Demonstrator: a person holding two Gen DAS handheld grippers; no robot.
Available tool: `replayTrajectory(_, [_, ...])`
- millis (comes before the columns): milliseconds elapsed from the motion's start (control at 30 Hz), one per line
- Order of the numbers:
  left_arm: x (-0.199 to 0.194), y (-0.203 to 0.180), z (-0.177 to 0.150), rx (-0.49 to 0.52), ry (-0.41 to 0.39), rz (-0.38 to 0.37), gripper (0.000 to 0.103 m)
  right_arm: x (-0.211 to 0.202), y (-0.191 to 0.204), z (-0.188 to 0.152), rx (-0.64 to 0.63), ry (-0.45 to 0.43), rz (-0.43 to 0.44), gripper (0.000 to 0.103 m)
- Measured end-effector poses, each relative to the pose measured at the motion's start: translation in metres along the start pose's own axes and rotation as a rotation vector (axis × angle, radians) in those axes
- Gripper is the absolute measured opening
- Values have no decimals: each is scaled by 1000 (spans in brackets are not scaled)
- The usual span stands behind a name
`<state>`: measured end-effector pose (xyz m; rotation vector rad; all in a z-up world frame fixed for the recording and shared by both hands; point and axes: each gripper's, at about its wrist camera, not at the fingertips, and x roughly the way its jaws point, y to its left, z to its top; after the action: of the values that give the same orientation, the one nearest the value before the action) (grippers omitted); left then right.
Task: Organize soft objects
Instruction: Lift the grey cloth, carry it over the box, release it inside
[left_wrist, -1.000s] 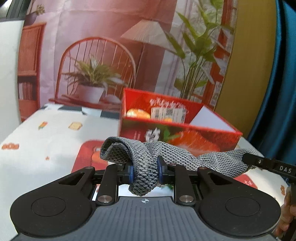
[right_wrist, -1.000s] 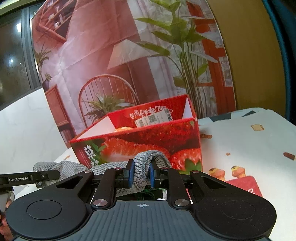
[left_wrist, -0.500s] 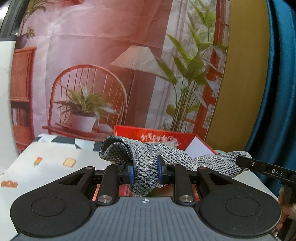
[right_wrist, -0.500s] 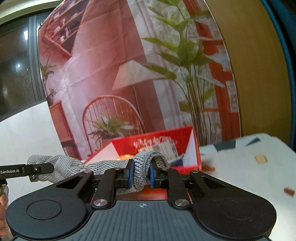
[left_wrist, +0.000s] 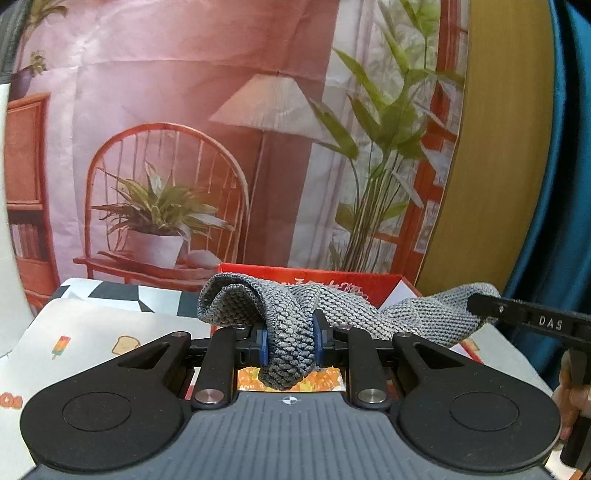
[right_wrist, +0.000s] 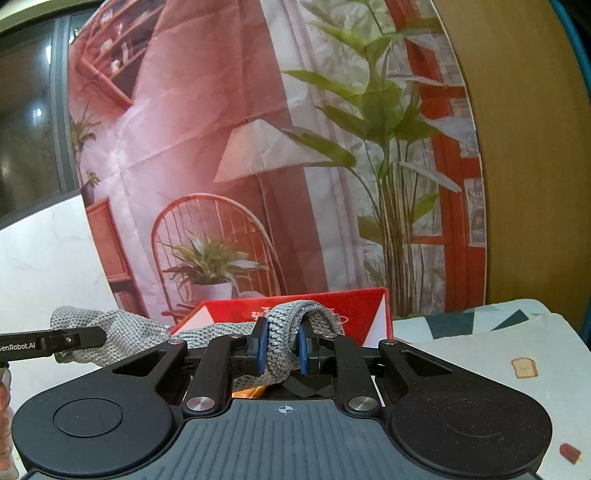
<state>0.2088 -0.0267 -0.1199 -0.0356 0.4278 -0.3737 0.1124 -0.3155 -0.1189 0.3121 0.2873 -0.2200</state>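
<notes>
- Above the red strawberry-print box (left_wrist: 369, 286), a grey knitted cloth (left_wrist: 291, 332) hung stretched between both tools, clear of the desk (left_wrist: 92, 332).
- The left tool (left_wrist: 288, 341) was clamped narrowly on one bunched end; the right tool (right_wrist: 280, 349) pinched the other end tighter.
- Judged step: carrying the cloth over the box to lower it in.
- To do it well, both tools should travel level together, so the slack middle cannot snag the box rim.
- Release only once the cloth sits inside, near the orange item (left_wrist: 291, 382) glimpsed below.
</notes>
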Motion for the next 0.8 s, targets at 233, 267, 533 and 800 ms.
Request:
replayTrajectory(233, [38, 2, 9, 19, 106, 0, 23, 31, -12, 13, -4, 67, -30, 15])
replayTrajectory(267, [43, 2, 9, 24, 126, -1, 23, 35, -14, 13, -3, 82, -34, 15])
replayTrajectory(533, [78, 2, -1, 42, 294, -34, 23, 72, -18, 2, -22, 266, -41, 15])
replayTrajectory(800, [106, -1, -7, 71, 394, -37, 23, 98, -7, -10, -60, 371, -31, 14])
